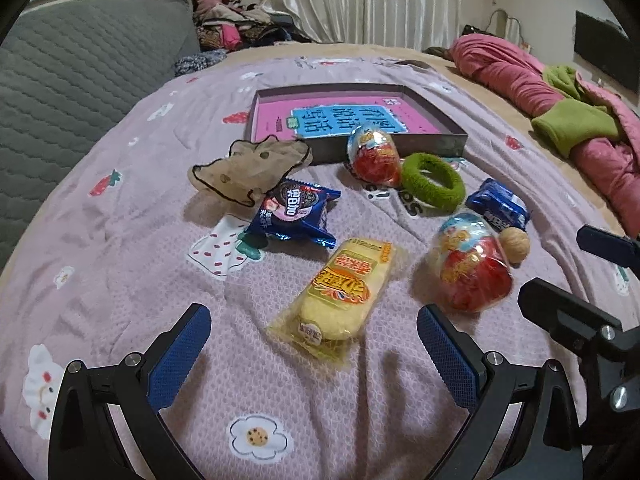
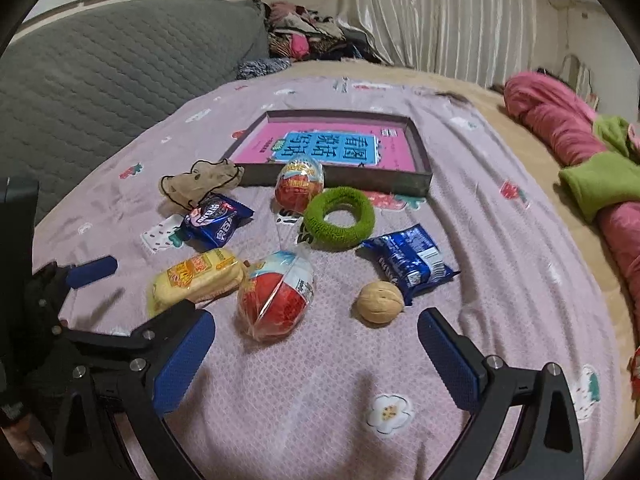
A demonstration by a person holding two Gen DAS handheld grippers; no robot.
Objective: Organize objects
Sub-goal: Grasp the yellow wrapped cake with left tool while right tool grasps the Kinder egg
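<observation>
Loose objects lie on a pink bedspread in front of a shallow grey box with a pink book in it. A yellow cake packet lies just ahead of my open, empty left gripper. A red toy egg and a walnut lie just ahead of my open, empty right gripper. Farther off lie a green hair tie, two blue cookie packets, a second egg and a beige scrunchie.
A grey quilted headboard stands on the left. Rolled pink and green bedding lies along the right side. A pile of clothes and curtains are at the back. The right gripper's body shows at the left wrist view's right edge.
</observation>
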